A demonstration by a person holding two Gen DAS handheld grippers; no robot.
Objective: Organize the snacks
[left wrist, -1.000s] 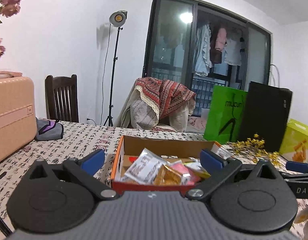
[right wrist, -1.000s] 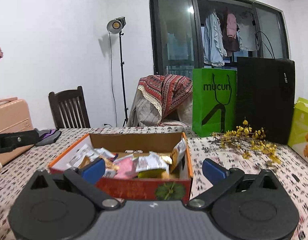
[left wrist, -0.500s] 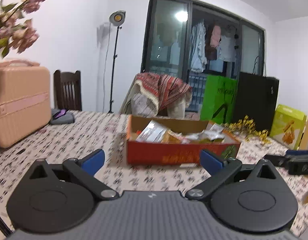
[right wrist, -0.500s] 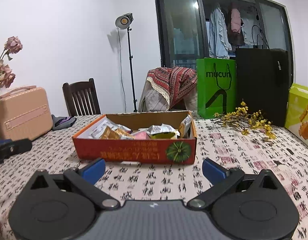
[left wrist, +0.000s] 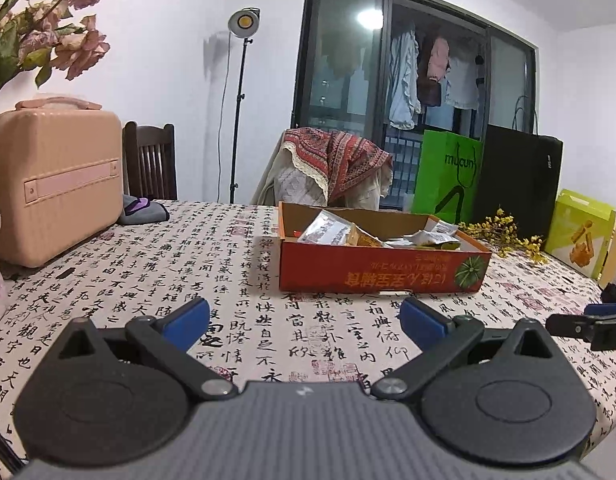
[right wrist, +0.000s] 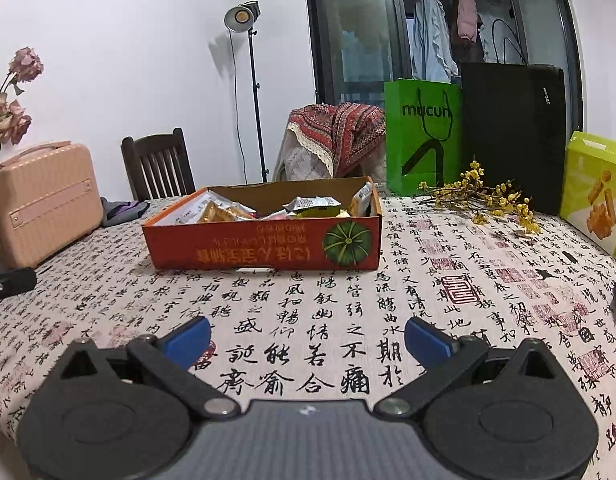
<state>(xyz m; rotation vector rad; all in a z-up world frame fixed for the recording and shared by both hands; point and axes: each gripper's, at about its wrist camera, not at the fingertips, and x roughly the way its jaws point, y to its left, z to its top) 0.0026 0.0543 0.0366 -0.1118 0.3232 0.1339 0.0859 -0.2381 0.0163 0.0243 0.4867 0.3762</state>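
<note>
This is a lived-in home, a dining or living room. Laundry (right wrist: 435, 40) hangs behind dark sliding glass doors (left wrist: 347, 80), a patterned throw (left wrist: 339, 160) is draped over a chair, and a wooden dining chair (right wrist: 158, 168) stands at the bench (right wrist: 347, 320), which wears a calligraphy-print cloth. Dried roses (left wrist: 48, 32), a pink vanity case (left wrist: 56, 176), shopping bags (right wrist: 421, 136) and a floor lamp (right wrist: 244, 20) fill the room.

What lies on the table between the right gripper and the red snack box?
Only bare calligraphy tablecloth separates the right gripper from the red snack box; the right wrist view shows it.
</note>
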